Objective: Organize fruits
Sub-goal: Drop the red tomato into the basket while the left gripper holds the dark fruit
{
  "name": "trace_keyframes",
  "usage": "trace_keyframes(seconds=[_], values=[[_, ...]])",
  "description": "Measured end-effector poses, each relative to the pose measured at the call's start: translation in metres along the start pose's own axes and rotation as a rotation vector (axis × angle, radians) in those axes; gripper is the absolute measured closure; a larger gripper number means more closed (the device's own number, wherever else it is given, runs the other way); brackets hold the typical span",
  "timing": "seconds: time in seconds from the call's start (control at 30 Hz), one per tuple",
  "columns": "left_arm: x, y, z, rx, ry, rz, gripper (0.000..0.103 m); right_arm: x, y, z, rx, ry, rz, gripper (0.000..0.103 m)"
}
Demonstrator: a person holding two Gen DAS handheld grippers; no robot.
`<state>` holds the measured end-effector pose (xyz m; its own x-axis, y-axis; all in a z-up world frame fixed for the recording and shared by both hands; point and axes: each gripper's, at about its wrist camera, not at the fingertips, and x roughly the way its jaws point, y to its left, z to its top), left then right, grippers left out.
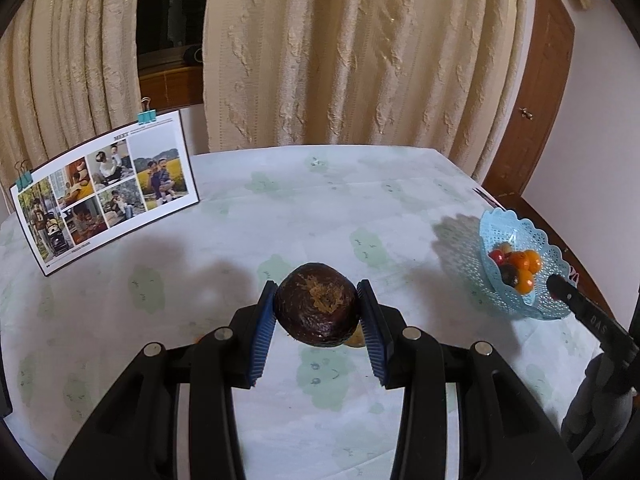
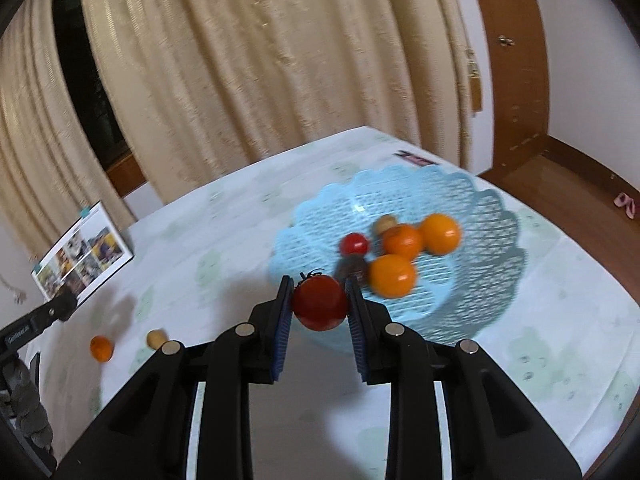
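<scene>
My left gripper (image 1: 318, 304) is shut on a dark brown avocado (image 1: 316, 308) and holds it above the table's middle. My right gripper (image 2: 318, 300) is shut on a red tomato (image 2: 320, 307) at the near rim of a light blue lace-pattern basket (image 2: 472, 200). The basket holds three oranges (image 2: 392, 275), a small red tomato (image 2: 354, 243), a dark fruit and a tan one. In the left wrist view the basket (image 1: 516, 224) sits at the right edge. An orange (image 2: 101, 348) and a small tan fruit (image 2: 156, 338) lie on the cloth at the left.
A white tablecloth (image 1: 320, 200) with pale green prints covers the table. A photo board (image 1: 104, 192) with binder clips stands at the back left. Cream curtains hang behind; a wooden door (image 1: 532, 112) stands at the right.
</scene>
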<state>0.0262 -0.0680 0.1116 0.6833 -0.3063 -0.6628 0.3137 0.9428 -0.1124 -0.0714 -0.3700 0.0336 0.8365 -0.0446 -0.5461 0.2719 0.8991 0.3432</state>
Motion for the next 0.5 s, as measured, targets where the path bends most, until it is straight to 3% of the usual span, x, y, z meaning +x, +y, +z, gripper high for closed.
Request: trace_keyframes(seconds=[0.1, 0.17, 0.5], values=[[0.0, -0.009, 0.0, 0.01, 0.001, -0.01, 0.062, -0.001, -0.015, 0.003, 0.038, -0.009, -0.014, 0.07], [0.0, -0.013, 0.0, 0.017, 0.003, -0.015, 0.062, -0.005, -0.026, 0.004, 0.074, -0.032, -0.028, 0.048], [0.01, -0.057, -0.002, 0.078, 0.028, -0.079, 0.062, -0.029, -0.064, -0.005, 0.151, -0.137, -0.136, 0.047]])
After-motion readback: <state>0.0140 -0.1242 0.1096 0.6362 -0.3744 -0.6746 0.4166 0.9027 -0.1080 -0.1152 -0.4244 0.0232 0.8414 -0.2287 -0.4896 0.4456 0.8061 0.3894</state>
